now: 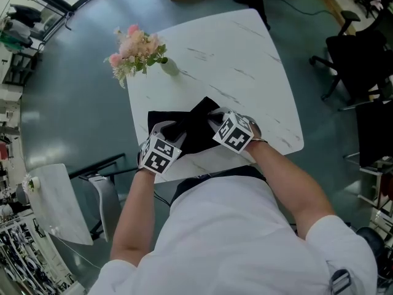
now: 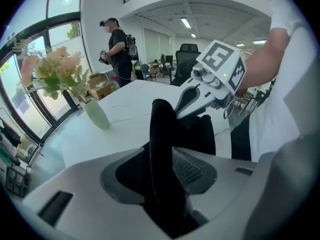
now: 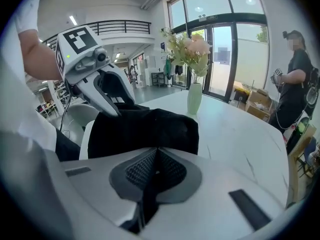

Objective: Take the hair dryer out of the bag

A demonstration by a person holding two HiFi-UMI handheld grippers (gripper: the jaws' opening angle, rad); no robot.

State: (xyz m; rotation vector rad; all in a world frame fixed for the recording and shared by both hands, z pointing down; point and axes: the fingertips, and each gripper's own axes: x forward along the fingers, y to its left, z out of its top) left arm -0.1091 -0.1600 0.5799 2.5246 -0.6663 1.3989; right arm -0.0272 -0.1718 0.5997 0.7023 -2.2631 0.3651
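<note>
Bag — left tool, tilted down, gapes around its fabric; right tool pinches it.

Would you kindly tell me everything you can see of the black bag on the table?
The black bag looks like soft, matte cloth. It lies crumpled on the white marbled table, near the edge closest to the person, with one corner pointing away. No hair dryer shows. The right hand-held gripper is shut on a thin pinch of its fabric. A raised fold stands between the open jaws of the left hand-held gripper, whose pads do not press it.
</note>
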